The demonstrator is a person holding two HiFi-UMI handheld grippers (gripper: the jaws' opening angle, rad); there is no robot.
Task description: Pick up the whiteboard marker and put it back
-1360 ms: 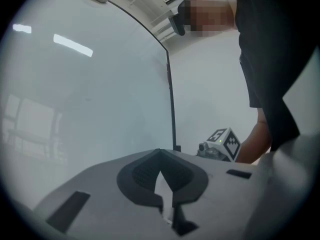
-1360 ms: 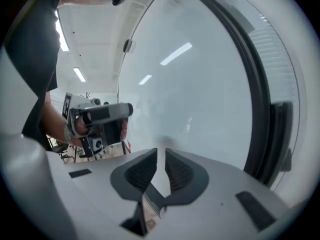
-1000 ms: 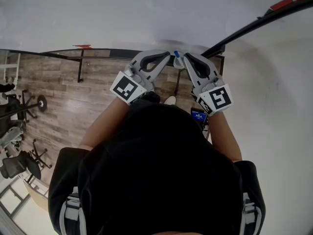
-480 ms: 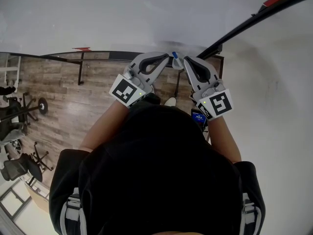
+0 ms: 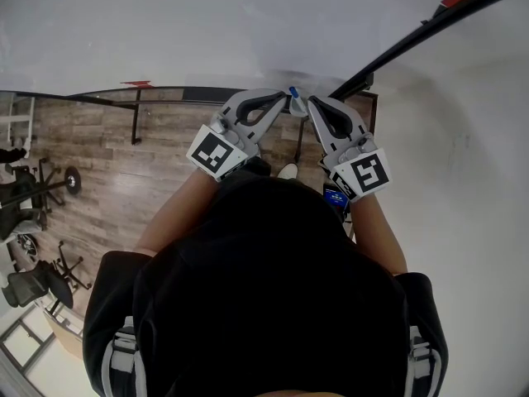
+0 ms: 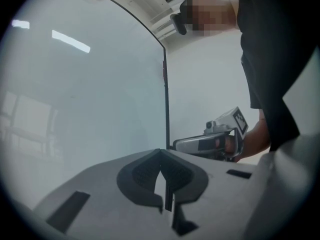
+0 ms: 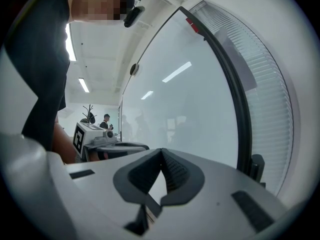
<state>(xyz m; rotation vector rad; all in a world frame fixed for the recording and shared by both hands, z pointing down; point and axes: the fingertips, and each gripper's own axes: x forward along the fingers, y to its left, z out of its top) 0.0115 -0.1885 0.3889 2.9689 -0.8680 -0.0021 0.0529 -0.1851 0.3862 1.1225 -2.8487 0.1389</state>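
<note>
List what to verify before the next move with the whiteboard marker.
1. Marker located: cannot tell. A small blue-tipped object shows between the two gripper tips in the head view, too small to identify.
2. Left gripper holding it: not ok. Fingers closed tip to tip, nothing seen between.
3. Right gripper holding it: not ok. Fingers closed, nothing seen between.
4. Whiteboard in front: ok.
5. Spot to put the marker back: cannot tell. No tray or holder visible.

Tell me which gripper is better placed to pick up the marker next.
Probably the right gripper: in the head view the marker lies just beside its tip. The left gripper is nearly as close. Both have their jaws together and must open first.
</note>
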